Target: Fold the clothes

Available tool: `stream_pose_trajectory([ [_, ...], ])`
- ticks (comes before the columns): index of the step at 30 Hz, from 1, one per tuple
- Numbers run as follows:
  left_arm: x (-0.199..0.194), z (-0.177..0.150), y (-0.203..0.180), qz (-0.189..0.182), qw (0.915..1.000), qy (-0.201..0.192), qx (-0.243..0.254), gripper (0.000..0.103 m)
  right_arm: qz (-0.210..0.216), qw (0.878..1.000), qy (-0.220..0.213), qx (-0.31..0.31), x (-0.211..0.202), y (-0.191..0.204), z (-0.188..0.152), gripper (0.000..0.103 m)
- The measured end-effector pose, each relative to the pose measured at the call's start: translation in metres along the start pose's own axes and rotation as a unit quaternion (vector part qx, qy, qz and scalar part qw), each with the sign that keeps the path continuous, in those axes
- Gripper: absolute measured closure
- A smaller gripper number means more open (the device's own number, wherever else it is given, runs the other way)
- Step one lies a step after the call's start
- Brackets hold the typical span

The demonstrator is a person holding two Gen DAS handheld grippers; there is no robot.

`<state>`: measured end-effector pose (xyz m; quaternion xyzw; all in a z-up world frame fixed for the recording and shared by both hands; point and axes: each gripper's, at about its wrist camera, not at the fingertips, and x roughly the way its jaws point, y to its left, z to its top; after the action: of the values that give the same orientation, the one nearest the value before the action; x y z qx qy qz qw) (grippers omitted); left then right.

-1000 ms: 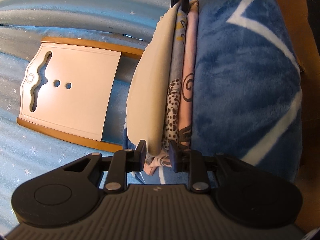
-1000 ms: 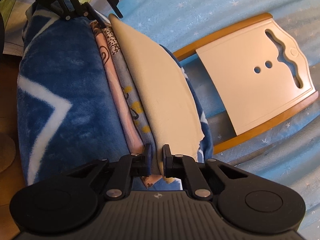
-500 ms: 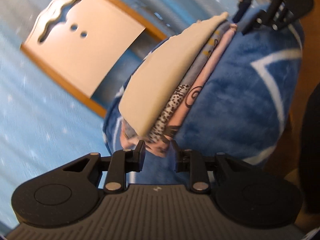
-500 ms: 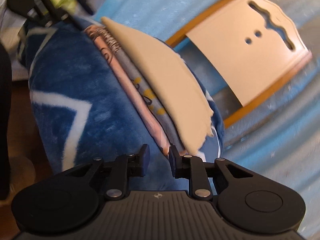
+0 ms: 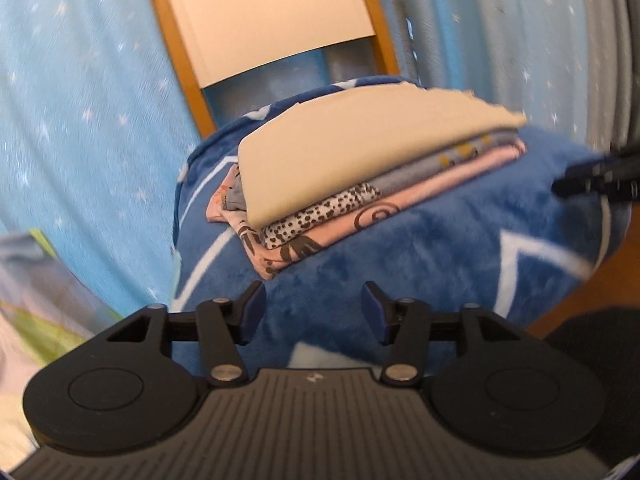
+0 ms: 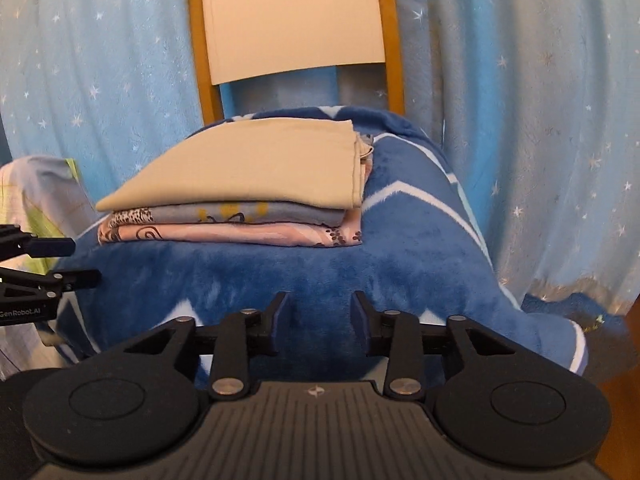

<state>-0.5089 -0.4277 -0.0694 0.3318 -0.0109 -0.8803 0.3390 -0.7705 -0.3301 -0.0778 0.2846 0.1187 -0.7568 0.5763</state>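
my left gripper [image 5: 312, 306] has its fingers released, holding nothing. at twelve o'clock the folded stack of cream, grey and pink clothes [image 6: 240, 184] lies on the plush blue blanket [image 6: 400, 264]. my right gripper [image 6: 318, 314] is likewise spread, empty.

a home bedroom: star-print blue curtain [image 6: 100, 80], wooden chair [image 6: 294, 24] draped with plush blue blanket [image 6: 400, 256]

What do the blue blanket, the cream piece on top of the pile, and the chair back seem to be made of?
Blue blanket: plush fleece, judging by its fuzzy matte nap. Cream piece: smooth thin woven cloth, perhaps cotton, with a stitched hem. Chair back: glossy cream panel, painted wood or plastic, between varnished orange-brown wooden rails.
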Motion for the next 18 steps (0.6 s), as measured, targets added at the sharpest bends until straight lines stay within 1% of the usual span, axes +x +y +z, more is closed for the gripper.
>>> stream_pose_trajectory([
  [3, -0.001, 0.003, -0.003, -0.003, 1.0000, -0.001, -0.007, 0.047, 0.003, 1.000, 0.002, 0.002, 0.000, 0.001, 0.000, 0.061],
  [5, -0.001, 0.004, -0.007, -0.002, 1.0000, 0.001, -0.006, 0.044, 0.004, 1.000, 0.004, 0.004, 0.000, 0.003, 0.001, 0.060],
  [7, -0.001, 0.004, -0.008, -0.003, 0.9999, 0.002, -0.011, 0.038, 0.005, 1.000, 0.003, 0.006, 0.001, 0.004, 0.002, 0.058],
  [8, 0.000, 0.004, -0.009, -0.003, 0.9999, 0.003, -0.015, 0.037, 0.005, 1.000, 0.004, 0.006, 0.001, 0.005, 0.002, 0.057],
  [11, 0.004, 0.002, -0.009, -0.008, 0.9996, 0.009, -0.027, 0.034, 0.004, 1.000, 0.007, 0.004, 0.006, 0.009, 0.001, 0.048],
  [13, 0.007, 0.000, -0.008, -0.012, 0.9991, 0.012, -0.039, 0.024, 0.000, 1.000, 0.007, 0.000, 0.009, 0.013, 0.002, 0.042],
  [14, 0.009, -0.001, -0.007, -0.016, 0.9988, 0.013, -0.045, 0.024, -0.002, 1.000, 0.008, 0.001, 0.010, 0.015, 0.003, 0.041],
  [16, 0.012, -0.002, -0.006, -0.019, 0.9983, 0.015, -0.054, 0.021, -0.003, 1.000, 0.009, -0.001, 0.012, 0.018, 0.004, 0.033],
  [18, 0.014, -0.004, -0.003, -0.023, 0.9974, 0.016, -0.067, 0.021, -0.006, 1.000, 0.011, -0.006, 0.013, 0.022, 0.005, 0.032],
])
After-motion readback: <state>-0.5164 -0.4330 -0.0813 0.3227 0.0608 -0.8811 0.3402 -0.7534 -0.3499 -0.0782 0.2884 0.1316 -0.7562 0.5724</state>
